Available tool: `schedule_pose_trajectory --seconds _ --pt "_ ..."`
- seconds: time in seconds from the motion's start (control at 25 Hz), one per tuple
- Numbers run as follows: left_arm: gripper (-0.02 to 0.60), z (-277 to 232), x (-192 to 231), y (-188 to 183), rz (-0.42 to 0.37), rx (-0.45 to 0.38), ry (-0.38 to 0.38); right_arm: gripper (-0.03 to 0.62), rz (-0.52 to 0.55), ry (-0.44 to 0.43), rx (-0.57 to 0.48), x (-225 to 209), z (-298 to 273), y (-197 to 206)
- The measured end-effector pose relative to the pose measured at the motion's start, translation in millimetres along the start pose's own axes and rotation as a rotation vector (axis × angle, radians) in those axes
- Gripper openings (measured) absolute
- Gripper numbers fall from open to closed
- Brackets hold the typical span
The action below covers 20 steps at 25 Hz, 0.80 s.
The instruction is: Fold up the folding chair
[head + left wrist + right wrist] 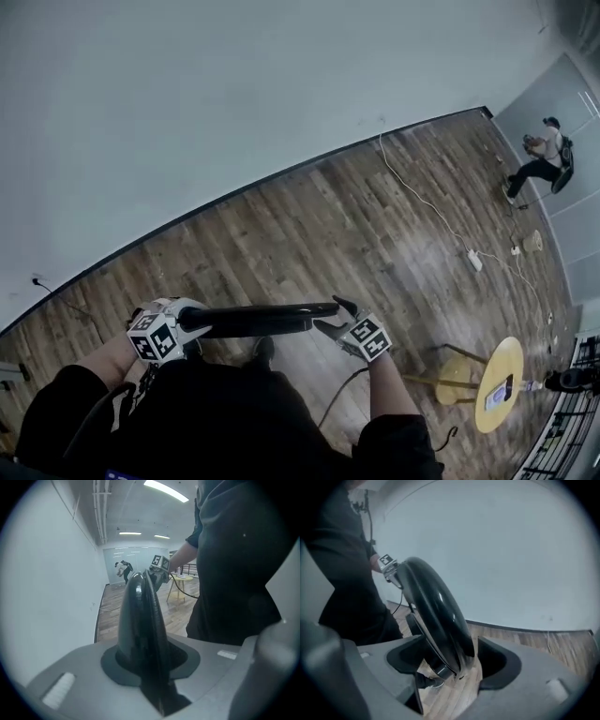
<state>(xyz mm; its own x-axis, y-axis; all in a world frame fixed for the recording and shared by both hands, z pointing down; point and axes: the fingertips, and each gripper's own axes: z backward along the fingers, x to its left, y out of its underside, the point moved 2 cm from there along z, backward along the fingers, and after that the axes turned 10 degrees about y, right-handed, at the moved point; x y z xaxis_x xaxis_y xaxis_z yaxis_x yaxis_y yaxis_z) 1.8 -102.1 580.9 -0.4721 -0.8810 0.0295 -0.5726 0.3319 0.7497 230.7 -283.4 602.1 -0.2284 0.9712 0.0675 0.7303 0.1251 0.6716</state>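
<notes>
Folding chair (253, 320) clamped by left gripper (185, 322) jaws, rim between right gripper (335, 316) open jaws

No legible text or numbers, apparently, in any view

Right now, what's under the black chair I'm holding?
Under the black chair, wood floor and what looks like a shoe show. Your dark clothing covers everything lower down.

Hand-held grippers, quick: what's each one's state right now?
Left hand-held gripper: closed on the black edge of the folding chair.
Right hand-held gripper: open, with the chair's edge between its jaws but not gripped.
</notes>
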Motion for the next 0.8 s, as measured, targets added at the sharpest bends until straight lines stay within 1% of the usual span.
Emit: schedule_pose_trajectory --seconds 0.12,0.2,0.28,0.36,0.4,0.48,0.52,0.68,0.8 --pt "0.107 1.2 1.1 2.3 0.027 0.018 -0.037 0.333 0.205 -0.154 -0.008 11.1 -7.1 -8.3" --pt "0.112 2.4 -0.8 4.9 0.052 0.024 -0.060 0.333 0.321 -0.257 -0.023 22.3 -10.2 -13.8" --pt "0.119 3.9 -2.9 4.6 0.076 0.034 -0.081 0.333 0.420 -0.343 -0.039 31.3 -11.0 -21.1" --pt "0.120 4.8 -6.1 1.8 0.083 0.047 -0.085 0.325 0.496 -0.406 -0.042 38.4 -9.4 -26.0" --pt "0.118 4.9 -8.9 0.6 0.081 0.053 -0.082 0.306 0.528 -0.433 -0.044 43.1 -7.7 -26.8" --pt "0.115 4.7 -15.4 0.2 0.076 0.062 -0.079 0.234 0.580 -0.484 -0.049 53.0 -3.2 -24.1" --pt "0.115 4.7 -17.8 0.6 0.076 0.064 -0.080 0.213 0.593 -0.503 -0.050 56.6 -1.3 -21.9" --pt "0.112 5.6 -20.5 2.4 0.063 0.064 -0.080 0.177 0.595 -0.529 -0.051 62.0 -0.3 -19.1" --pt "0.099 3.8 -23.7 2.3 0.059 0.062 -0.059 0.143 0.602 -0.538 -0.028 62.5 0.7 -15.5"
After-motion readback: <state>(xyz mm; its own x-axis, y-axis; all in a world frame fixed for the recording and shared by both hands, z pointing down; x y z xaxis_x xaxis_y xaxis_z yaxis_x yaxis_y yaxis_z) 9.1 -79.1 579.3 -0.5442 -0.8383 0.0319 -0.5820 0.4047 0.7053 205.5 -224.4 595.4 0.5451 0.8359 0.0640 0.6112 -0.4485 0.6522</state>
